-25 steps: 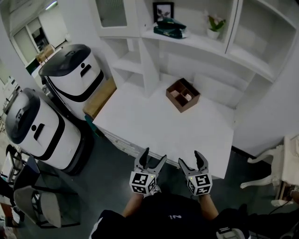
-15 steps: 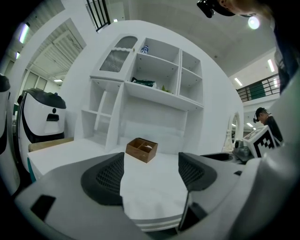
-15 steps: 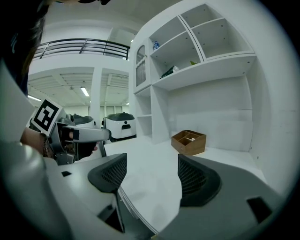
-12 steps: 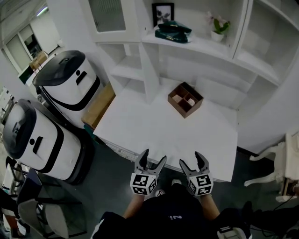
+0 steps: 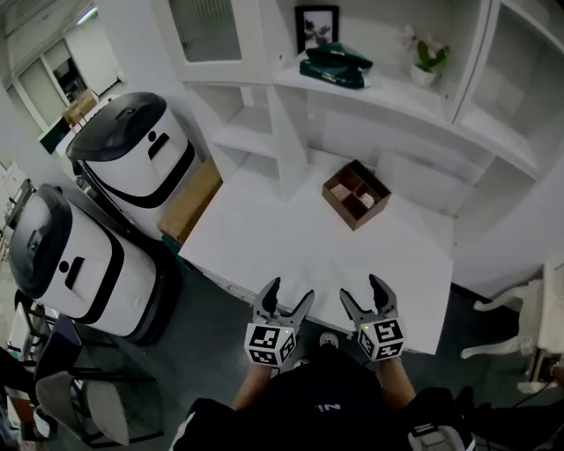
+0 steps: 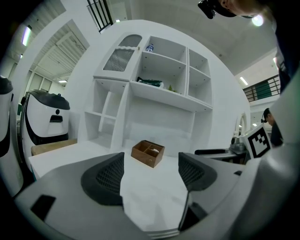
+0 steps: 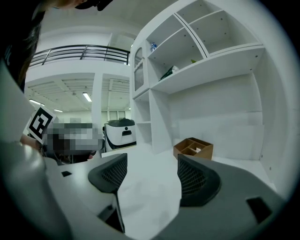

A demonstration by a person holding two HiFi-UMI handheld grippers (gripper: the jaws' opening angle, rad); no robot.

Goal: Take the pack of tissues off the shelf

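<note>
At near edge of desk point(image 5: 291, 238), left gripper point(image 5: 289, 296) and right gripper point(image 5: 362, 292) hung, jaws of both apart, empty. The pack of tissues point(image 5: 335, 66) lay on upper shelf point(image 5: 397, 88), well apart from them. Judged light, soft, slippery wrap; pinch gently across narrow width

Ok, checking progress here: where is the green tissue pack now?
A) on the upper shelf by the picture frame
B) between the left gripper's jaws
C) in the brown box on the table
A: the green tissue pack lies on the upper shelf by the picture frame; the left gripper is open, empty.
</note>
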